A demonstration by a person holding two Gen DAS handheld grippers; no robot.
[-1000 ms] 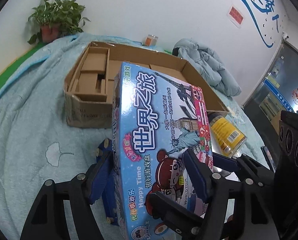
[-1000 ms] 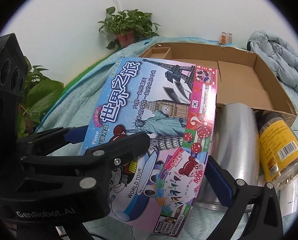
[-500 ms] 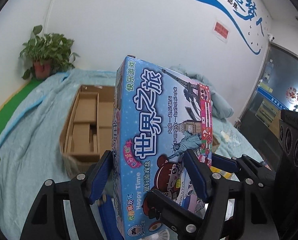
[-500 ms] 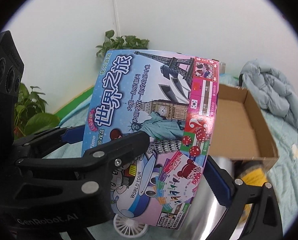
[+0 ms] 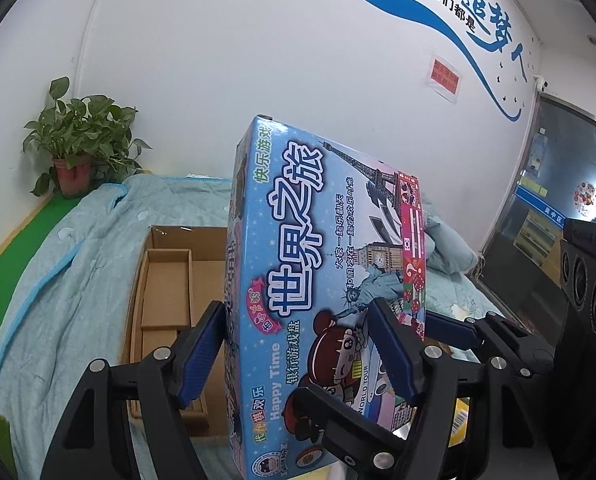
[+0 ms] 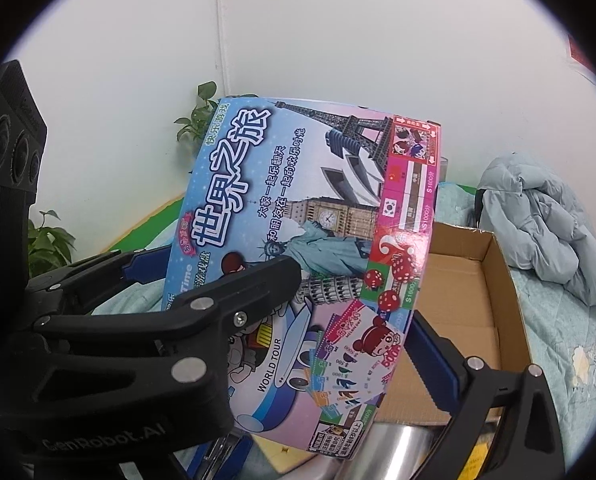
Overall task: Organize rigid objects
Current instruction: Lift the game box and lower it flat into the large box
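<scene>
- Board game box [image 5: 321,280], blue, raised on end above the cardboard carton [image 5: 166,280]: we hold it with both grippers.
- Left gripper [image 5: 298,344]: clamped across the box's narrow sides.
- Right gripper [image 6: 361,320]: clamped on the box too.
- Steel can [image 6: 393,452]: beneath the box.
- Potted plant [image 5: 78,148]: behind the carton.

Game box [image 5: 317,280] hides most of the cardboard box [image 5: 166,276].

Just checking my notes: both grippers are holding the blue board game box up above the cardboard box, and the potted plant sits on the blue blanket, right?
Not quite. In the left wrist view the potted plant stands on the green surface beside the blanket, not on it. The rest holds: both grippers hold the game box above the cardboard box.
</scene>
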